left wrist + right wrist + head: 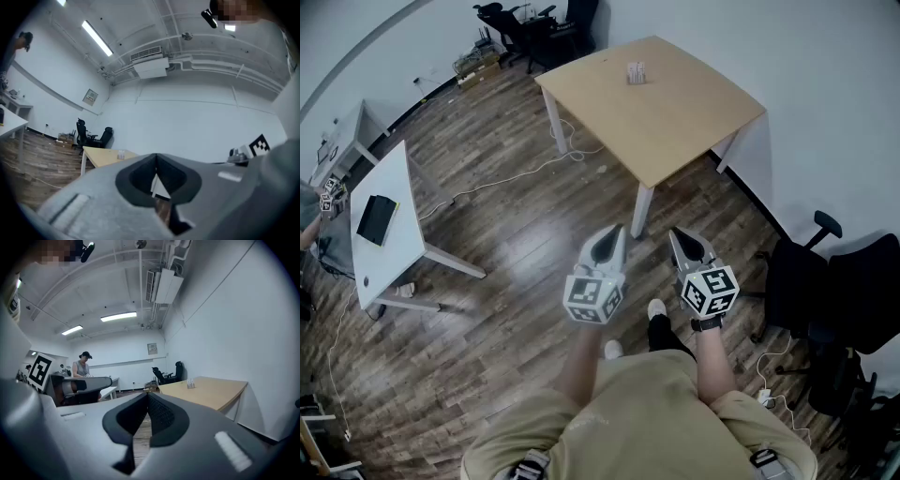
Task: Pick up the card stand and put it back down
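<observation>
A small clear card stand (636, 72) sits near the far edge of the tan wooden table (675, 122). It shows tiny in the left gripper view (121, 153) and in the right gripper view (190, 384). My left gripper (612, 233) and right gripper (682, 237) hang side by side over the wooden floor, well short of the table. Both are shut with their tips together and hold nothing.
A white desk (389, 225) with a black object on it stands at the left. Black office chairs (825, 291) crowd the right wall, and more chairs (525, 23) stand at the far end. A person (82, 365) stands across the room. Cables trail on the floor (506, 178).
</observation>
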`<act>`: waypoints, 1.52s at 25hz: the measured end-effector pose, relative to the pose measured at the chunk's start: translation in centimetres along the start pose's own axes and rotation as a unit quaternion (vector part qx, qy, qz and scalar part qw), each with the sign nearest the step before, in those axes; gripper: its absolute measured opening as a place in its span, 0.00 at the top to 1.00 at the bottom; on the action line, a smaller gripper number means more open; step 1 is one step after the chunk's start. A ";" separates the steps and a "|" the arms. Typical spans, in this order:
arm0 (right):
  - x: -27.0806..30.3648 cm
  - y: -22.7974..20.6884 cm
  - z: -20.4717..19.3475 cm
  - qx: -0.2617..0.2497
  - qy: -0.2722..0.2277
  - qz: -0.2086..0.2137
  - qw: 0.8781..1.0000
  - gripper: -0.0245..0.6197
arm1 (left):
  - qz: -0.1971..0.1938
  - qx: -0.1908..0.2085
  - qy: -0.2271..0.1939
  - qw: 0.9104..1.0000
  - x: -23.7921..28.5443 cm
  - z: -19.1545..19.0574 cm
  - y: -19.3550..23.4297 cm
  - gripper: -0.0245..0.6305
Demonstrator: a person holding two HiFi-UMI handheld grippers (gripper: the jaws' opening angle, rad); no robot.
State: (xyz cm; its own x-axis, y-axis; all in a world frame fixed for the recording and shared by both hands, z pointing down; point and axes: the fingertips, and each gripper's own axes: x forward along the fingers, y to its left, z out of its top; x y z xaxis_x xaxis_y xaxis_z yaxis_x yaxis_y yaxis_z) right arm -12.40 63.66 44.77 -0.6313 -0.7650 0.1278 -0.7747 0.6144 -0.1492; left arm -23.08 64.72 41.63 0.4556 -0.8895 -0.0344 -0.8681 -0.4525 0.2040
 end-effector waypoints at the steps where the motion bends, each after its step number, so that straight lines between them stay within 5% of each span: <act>1: 0.6 -0.6 0.3 0.005 -0.003 0.000 1.000 0.95 | 0.001 0.002 0.005 1.000 0.6 -0.3 0.1 0.96; 9: 5.1 -5.7 3.4 0.038 -0.038 0.000 0.999 0.95 | 0.013 0.023 0.030 0.999 7.4 0.4 1.6 0.96; 18: 7.8 -16.6 9.7 0.026 -0.083 0.019 0.996 0.95 | 0.010 0.069 0.013 0.997 20.2 2.0 -2.2 0.96; 23: 8.3 -22.7 7.0 0.048 -0.049 -0.001 0.998 0.95 | -0.010 0.056 0.050 0.997 25.0 -1.8 -5.1 0.96; 27: 9.5 -26.5 5.0 0.064 -0.021 -0.010 0.998 0.95 | -0.016 -0.033 0.062 0.997 27.7 -3.2 -5.6 0.96; 32: 11.6 -29.5 4.4 0.064 -0.016 -0.021 0.998 0.95 | 0.013 0.047 0.076 0.996 30.8 -3.7 -3.7 0.96; 38: 16.0 -32.2 4.5 0.033 -0.007 -0.020 0.999 0.95 | 0.030 0.042 0.083 0.995 35.0 -5.2 1.6 0.96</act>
State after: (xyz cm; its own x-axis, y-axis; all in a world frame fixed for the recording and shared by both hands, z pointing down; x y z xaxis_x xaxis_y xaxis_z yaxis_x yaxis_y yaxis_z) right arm 2.58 30.76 47.25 -0.5989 -0.7916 0.1209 -0.7950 0.5695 -0.2090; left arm -7.49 33.23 45.78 0.4227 -0.8954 0.1396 -0.9049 -0.4088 0.1182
